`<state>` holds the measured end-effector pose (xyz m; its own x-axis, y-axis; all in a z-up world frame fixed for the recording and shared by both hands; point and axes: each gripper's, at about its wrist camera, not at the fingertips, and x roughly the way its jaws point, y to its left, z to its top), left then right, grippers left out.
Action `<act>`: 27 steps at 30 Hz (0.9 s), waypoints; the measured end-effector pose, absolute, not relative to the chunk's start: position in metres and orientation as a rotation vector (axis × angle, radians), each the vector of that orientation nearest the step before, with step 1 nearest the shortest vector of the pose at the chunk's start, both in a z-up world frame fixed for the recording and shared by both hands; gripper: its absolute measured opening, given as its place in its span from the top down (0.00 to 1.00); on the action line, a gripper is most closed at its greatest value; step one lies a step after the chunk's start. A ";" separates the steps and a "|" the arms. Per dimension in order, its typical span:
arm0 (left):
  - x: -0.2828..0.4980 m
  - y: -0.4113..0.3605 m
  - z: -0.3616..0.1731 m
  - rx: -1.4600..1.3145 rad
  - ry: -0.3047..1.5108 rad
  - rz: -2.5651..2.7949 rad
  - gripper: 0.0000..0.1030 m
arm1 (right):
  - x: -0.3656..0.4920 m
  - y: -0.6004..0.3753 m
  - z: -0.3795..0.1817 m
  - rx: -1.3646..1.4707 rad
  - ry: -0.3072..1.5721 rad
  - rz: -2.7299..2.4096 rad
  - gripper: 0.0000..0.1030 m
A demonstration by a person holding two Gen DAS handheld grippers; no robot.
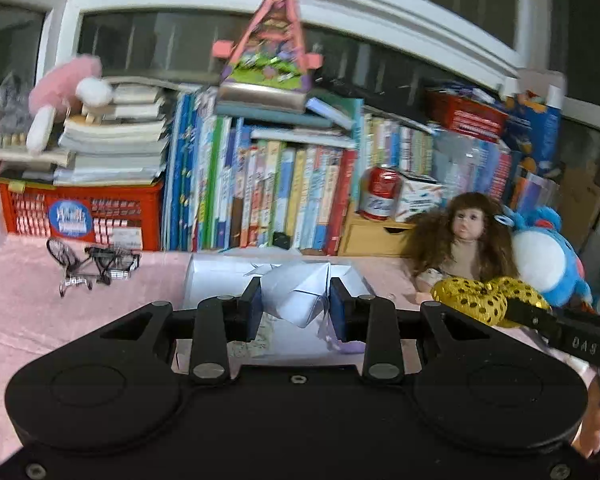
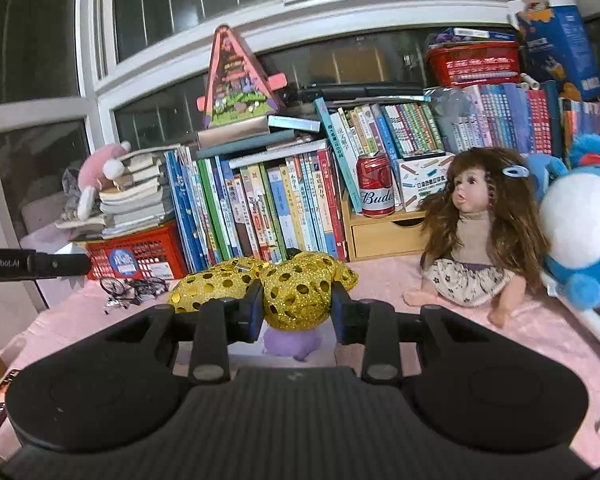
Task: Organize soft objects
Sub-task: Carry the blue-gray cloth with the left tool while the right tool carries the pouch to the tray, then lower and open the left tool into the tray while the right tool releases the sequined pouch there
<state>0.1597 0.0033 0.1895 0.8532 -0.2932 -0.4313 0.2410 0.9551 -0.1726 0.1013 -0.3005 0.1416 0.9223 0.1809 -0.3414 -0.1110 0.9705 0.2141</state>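
The right gripper (image 2: 297,307) clenches the gold sequined plush (image 2: 296,294); the left gripper (image 1: 296,306) pinches a white folded paper piece (image 1: 296,292), which could crumple or tear under that pinch.

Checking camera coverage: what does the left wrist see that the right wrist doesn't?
Left wrist only: the left gripper closed on a white folded item, over a white box.
Right wrist only: the right gripper gripping the gold toy, with a purple plush beneath.
Both: the doll, blue plush, red can, glasses.
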 end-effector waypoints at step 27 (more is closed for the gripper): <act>0.407 -0.022 0.092 -0.058 0.860 -0.136 0.69 | 0.325 -0.233 0.078 -0.030 0.734 0.166 0.62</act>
<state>0.4065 -0.0221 0.0916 0.6442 -0.1433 -0.7513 0.0961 0.9897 -0.1063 0.3253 -0.2334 0.0777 0.7300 0.1401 -0.6690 -0.1608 0.9865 0.0311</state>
